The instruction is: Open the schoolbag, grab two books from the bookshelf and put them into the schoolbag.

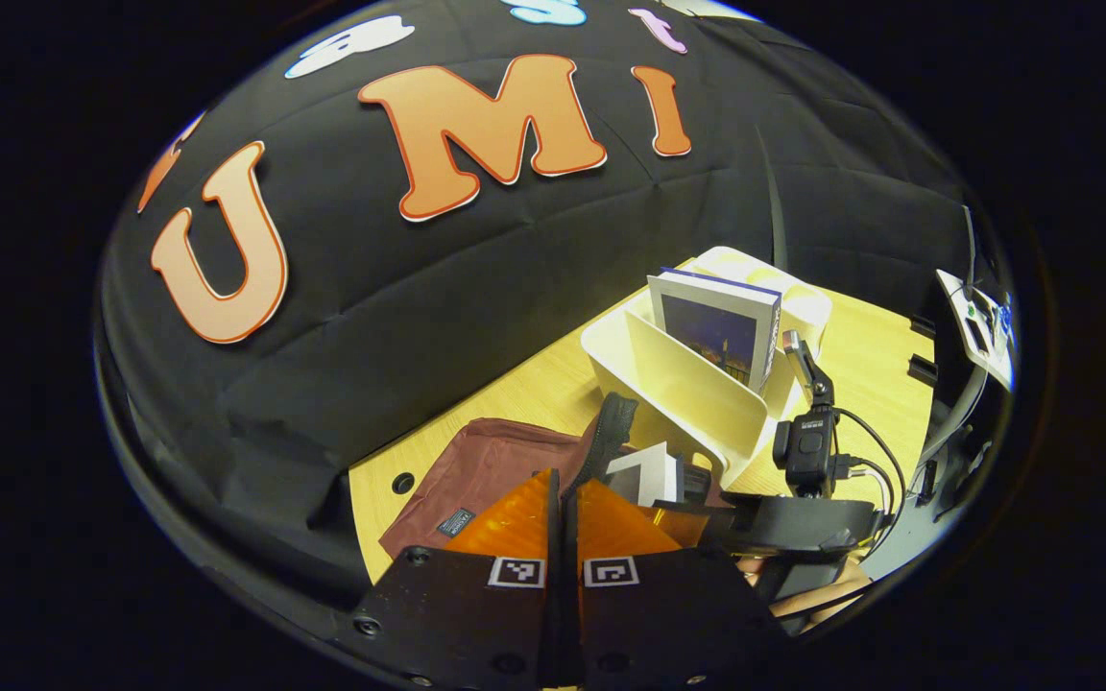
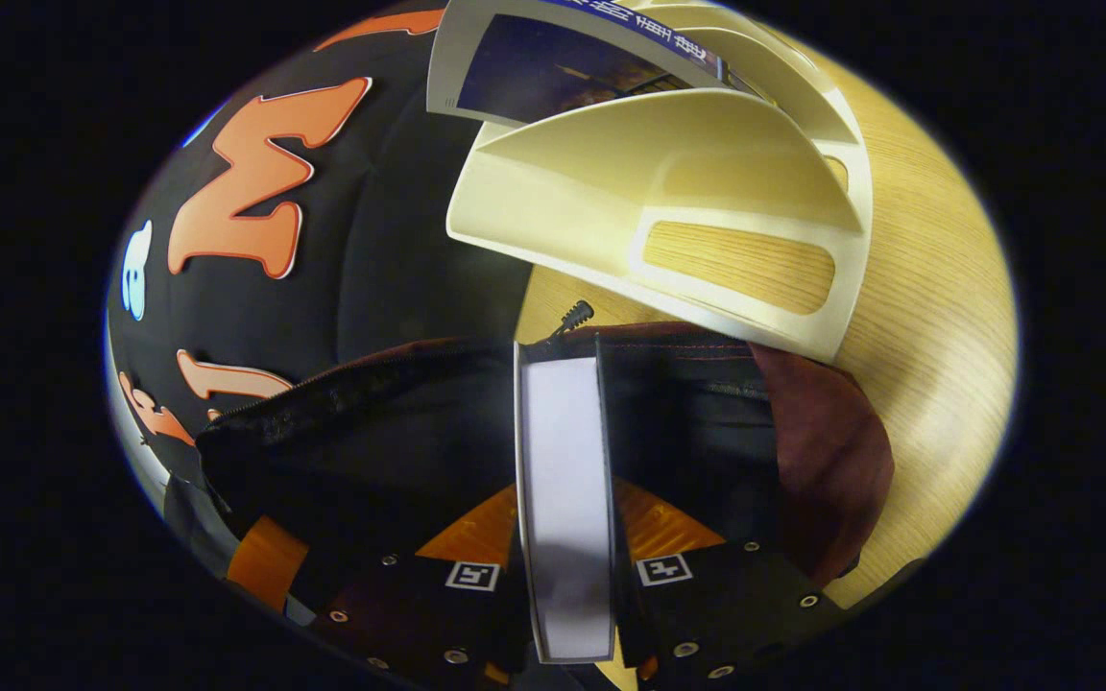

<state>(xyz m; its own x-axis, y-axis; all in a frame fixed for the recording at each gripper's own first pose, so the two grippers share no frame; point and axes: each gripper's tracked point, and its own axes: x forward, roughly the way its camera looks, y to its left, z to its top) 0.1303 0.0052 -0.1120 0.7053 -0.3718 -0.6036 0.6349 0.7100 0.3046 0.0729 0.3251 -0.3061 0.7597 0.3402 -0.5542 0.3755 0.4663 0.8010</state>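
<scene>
1. now, the main risk: the book (image 2: 567,499) in the right tongs (image 2: 567,566) is poised edge-on over the open mouth of the schoolbag (image 2: 822,461); if it comes down skewed, its corner could catch on the zipper edge or the dark lining and jam instead of sliding in.
2. the bookshelf (image 2: 687,192) sits just beside the bag, so a wide swing might knock it or the second book (image 1: 716,331) standing in it.
3. the soft bag may sag shut, since i judge nothing is propping it open.
4. right tongs: clamped on the book, both fingers pressing its covers.
5. left tongs (image 1: 563,518): fingers drawn together, almost no gap, holding nothing i can see, above the maroon bag lying on the desk (image 1: 515,393).
</scene>
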